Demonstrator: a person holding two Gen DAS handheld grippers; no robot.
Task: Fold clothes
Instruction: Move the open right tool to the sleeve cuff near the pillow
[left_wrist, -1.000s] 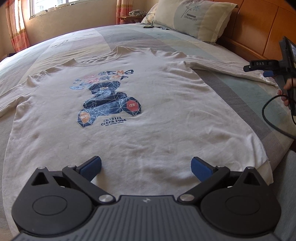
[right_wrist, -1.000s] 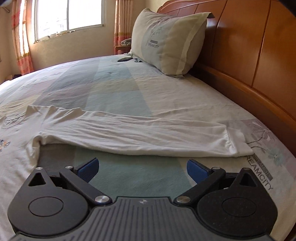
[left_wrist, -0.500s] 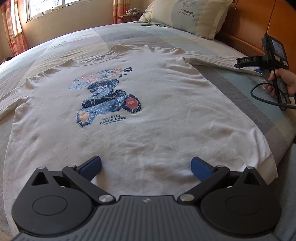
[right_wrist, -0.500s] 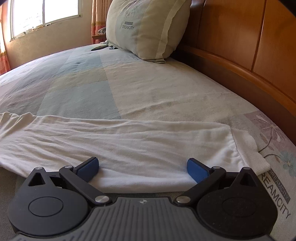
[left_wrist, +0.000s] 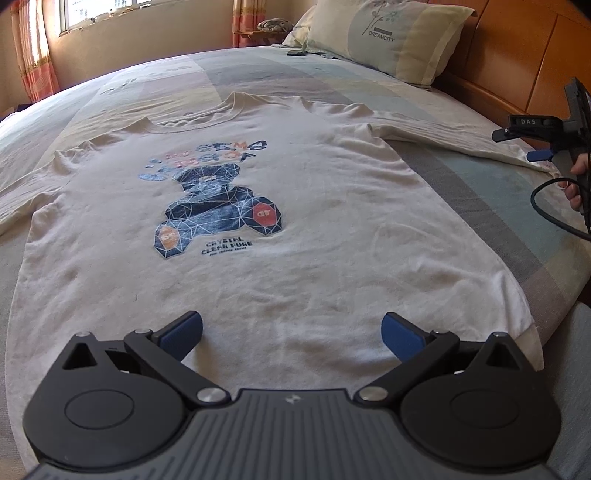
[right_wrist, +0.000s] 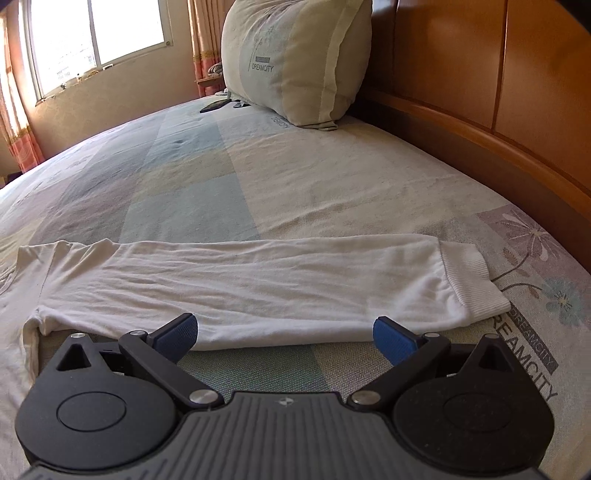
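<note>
left wrist view: the left gripper (left_wrist: 291, 334) has its jaws spread wide and empty, over the hem of the shirt (left_wrist: 303, 236), which lies flat and print-up on the bed (left_wrist: 480, 192) ahead of the jaws. far right of the jaws, a hand (left_wrist: 576, 181) holds the right gripper (left_wrist: 537, 155) by the sleeve's end

right wrist view: the right gripper (right_wrist: 284, 336) is also wide open, holding nothing; the sleeve (right_wrist: 258, 284) stretches crosswise just ahead of both pads, its cuff (right_wrist: 471, 284) beyond the right pad. a pillow (right_wrist: 295, 62) stands far ahead
</note>
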